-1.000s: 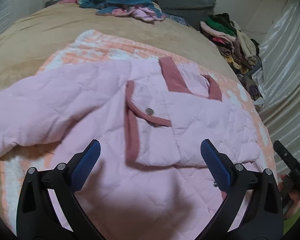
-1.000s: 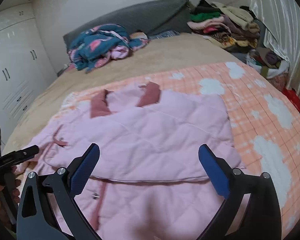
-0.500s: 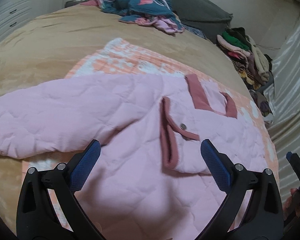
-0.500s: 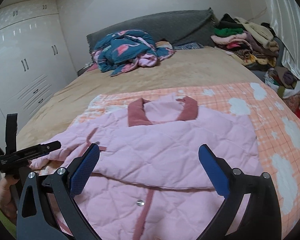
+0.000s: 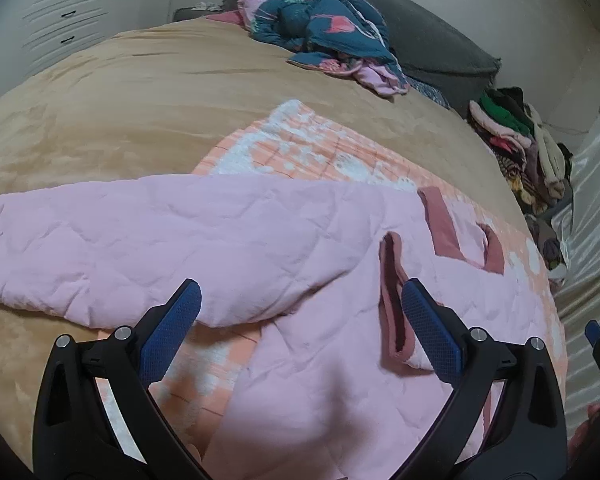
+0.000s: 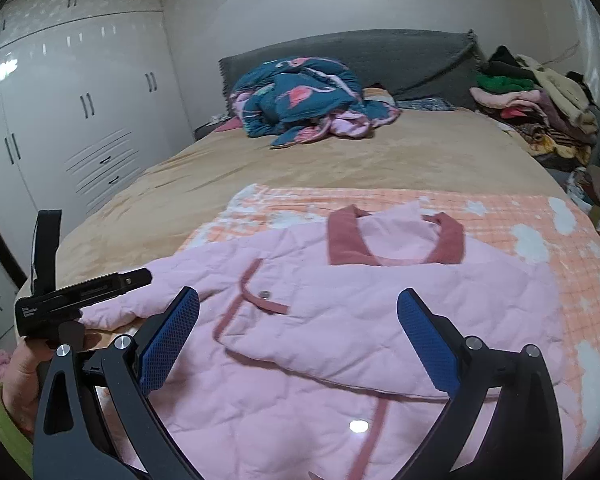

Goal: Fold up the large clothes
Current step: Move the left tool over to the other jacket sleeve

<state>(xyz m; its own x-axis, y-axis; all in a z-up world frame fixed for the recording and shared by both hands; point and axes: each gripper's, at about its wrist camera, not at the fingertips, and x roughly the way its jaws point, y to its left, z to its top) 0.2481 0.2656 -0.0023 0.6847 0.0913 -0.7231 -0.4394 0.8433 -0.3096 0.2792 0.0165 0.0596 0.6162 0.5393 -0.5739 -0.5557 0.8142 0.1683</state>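
**Jacket half folded, one sleeve still out**

The pink quilted jacket [image 6: 340, 320] lay spread on an orange-and-white blanket [image 6: 540, 220] on the bed [image 6: 380, 160], collar toward the headboard. Its right side had already been turned in across the body, the folded edge running flat over the front. The left sleeve [image 5: 140, 232] stretched out sideways onto the tan bedspread, not yet brought in. The left tongs [image 5: 300, 320] hung open and empty above the sleeve's near edge; the right tongs [image 6: 300, 328] were likewise spread wide, holding nothing, over the folded panel. By my judgement, the sleeve fold and the final lengthwise folds remained.
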